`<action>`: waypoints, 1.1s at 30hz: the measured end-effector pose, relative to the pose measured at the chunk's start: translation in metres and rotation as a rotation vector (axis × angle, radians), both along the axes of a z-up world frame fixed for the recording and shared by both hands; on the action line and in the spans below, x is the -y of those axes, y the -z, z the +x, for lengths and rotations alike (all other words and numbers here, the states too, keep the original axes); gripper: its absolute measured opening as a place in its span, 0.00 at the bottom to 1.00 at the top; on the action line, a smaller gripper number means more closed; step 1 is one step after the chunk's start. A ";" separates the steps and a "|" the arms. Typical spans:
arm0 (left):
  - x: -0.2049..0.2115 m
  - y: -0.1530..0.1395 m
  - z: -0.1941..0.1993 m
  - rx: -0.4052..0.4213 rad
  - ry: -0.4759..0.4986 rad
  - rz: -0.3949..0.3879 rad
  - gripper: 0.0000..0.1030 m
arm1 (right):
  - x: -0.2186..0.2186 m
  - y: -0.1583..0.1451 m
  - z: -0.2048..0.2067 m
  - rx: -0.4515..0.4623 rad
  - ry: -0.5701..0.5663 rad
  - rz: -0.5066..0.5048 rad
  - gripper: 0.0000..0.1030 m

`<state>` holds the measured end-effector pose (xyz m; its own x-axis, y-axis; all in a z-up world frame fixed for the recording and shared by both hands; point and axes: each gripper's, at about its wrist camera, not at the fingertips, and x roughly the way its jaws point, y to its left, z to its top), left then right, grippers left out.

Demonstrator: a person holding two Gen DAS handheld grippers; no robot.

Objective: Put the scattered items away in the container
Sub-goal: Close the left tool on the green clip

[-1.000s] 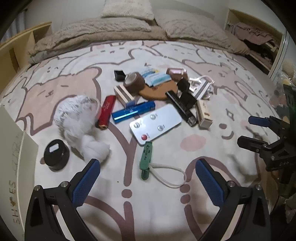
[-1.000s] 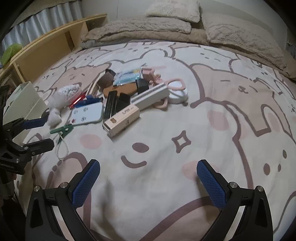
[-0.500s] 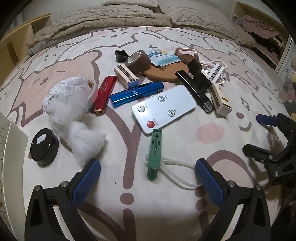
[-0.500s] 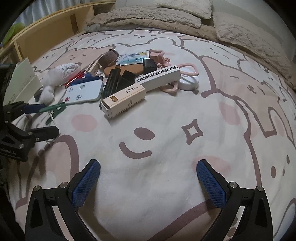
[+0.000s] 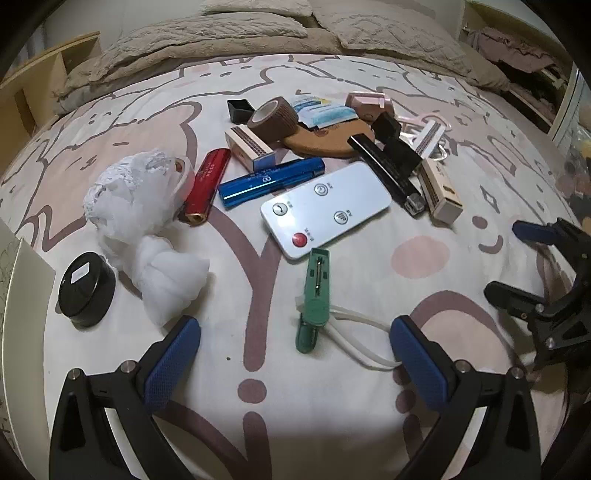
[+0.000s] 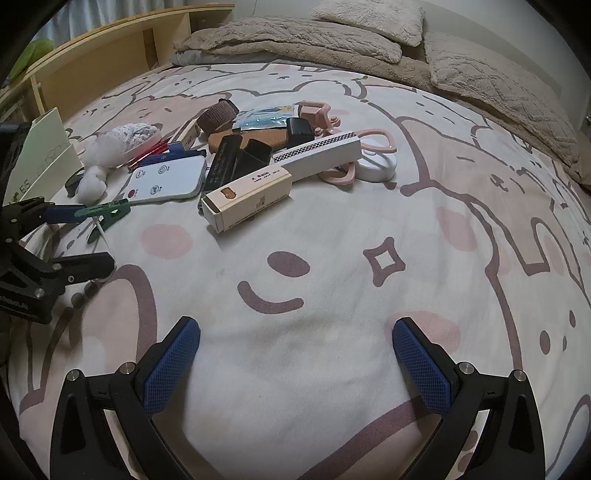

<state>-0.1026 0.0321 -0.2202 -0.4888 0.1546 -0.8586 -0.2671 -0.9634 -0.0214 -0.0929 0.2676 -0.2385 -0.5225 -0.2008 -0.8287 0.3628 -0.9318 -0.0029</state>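
Note:
Scattered items lie on a bear-print bed sheet. My left gripper (image 5: pixel 295 354) is open, low over a green clip (image 5: pixel 314 299) with a white cord (image 5: pixel 362 339); the clip lies between its fingers. Beyond are a white remote (image 5: pixel 327 208), a blue tube (image 5: pixel 271 181), a red tube (image 5: pixel 205 180), white lace fabric (image 5: pixel 142 218) and a black round jar (image 5: pixel 86 290). My right gripper (image 6: pixel 295 369) is open and empty over bare sheet, nearer than a cream box (image 6: pixel 247 197). The white container's edge (image 5: pixel 18 295) stands at far left, also in the right wrist view (image 6: pixel 48 144).
A brown tape roll (image 5: pixel 273 118), a matchbox (image 5: pixel 249 147), a cork piece (image 5: pixel 325 140), black bars (image 5: pixel 388 166) and a white comb-like piece (image 6: pixel 317 155) crowd the pile's far side. Pillows (image 5: pixel 388 33) line the headboard. A wooden shelf (image 6: pixel 92 66) flanks the bed.
My left gripper has moved forward and down toward the green clip, which now lies between its fingers. My right gripper has moved a little closer to the pile.

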 end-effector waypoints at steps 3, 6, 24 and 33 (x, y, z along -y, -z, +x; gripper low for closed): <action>-0.001 -0.004 0.001 -0.001 -0.012 0.008 0.94 | 0.000 0.001 0.000 -0.003 0.001 -0.002 1.00; -0.006 -0.009 0.004 -0.018 0.007 0.008 0.77 | 0.001 0.002 0.000 -0.007 0.002 -0.001 1.00; 0.000 -0.015 -0.003 0.003 -0.001 0.114 0.36 | 0.001 -0.011 -0.008 -0.025 -0.044 -0.030 1.00; 0.006 -0.014 -0.003 0.012 -0.008 0.133 0.27 | 0.014 -0.037 -0.029 -0.124 -0.185 -0.069 1.00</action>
<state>-0.1055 0.0260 -0.2062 -0.4803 0.2637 -0.8365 -0.2588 -0.9539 -0.1521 -0.1220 0.2533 -0.2016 -0.5685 -0.3563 -0.7415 0.5281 -0.8492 0.0031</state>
